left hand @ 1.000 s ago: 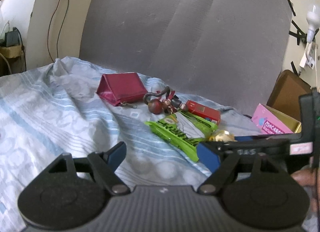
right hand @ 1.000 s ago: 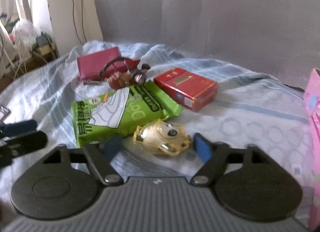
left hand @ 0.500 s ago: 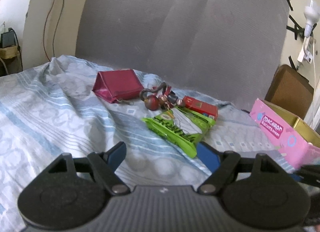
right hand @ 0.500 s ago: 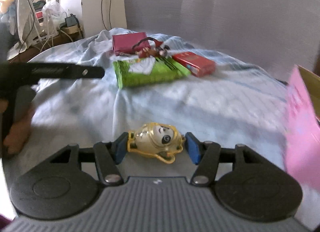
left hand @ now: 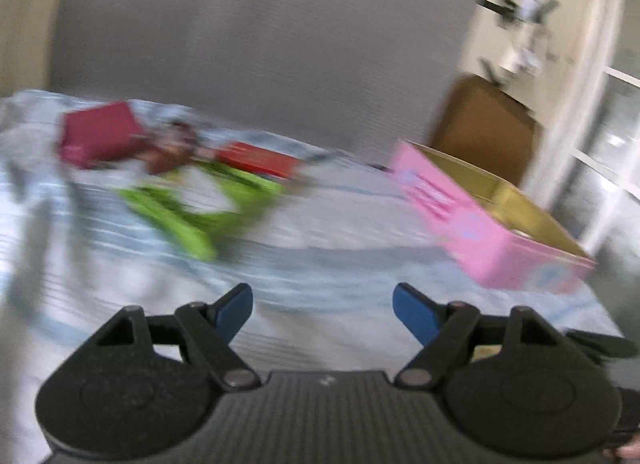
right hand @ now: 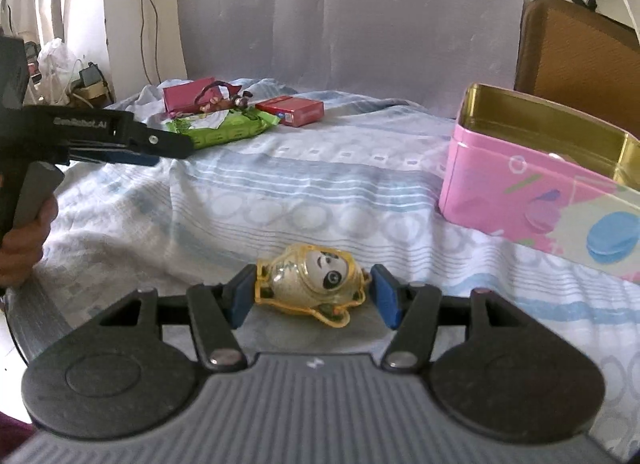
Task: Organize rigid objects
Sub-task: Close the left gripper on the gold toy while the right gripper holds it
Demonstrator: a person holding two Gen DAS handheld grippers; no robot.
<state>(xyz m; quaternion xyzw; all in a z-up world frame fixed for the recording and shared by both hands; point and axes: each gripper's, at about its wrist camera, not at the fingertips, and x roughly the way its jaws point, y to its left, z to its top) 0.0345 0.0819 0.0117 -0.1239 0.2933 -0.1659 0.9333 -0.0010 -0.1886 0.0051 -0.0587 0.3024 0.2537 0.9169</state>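
My right gripper [right hand: 314, 296] is shut on a yellow panda toy [right hand: 312, 284] and holds it above the bed, left of and short of the open pink tin [right hand: 532, 180]. My left gripper [left hand: 322, 306] is open and empty; it also shows from the side in the right wrist view [right hand: 120, 140]. The pink tin [left hand: 480, 224] lies to its right. Far back on the bed lie a green packet [right hand: 224, 128], a red box [right hand: 290, 110], a magenta pouch [right hand: 186, 98] and a small figure toy [right hand: 224, 102]. The left wrist view is blurred by motion.
The bed is covered by a pale blue patterned sheet [right hand: 300, 192]. A grey headboard [right hand: 340, 16] rises behind it. A brown board [right hand: 576, 60] stands behind the tin. Cables and clutter [right hand: 76, 76] sit at the far left.
My right gripper closed on the panda toy, lifted it and carried it right toward the pink tin. My left gripper swung right, so the tin came into its view.
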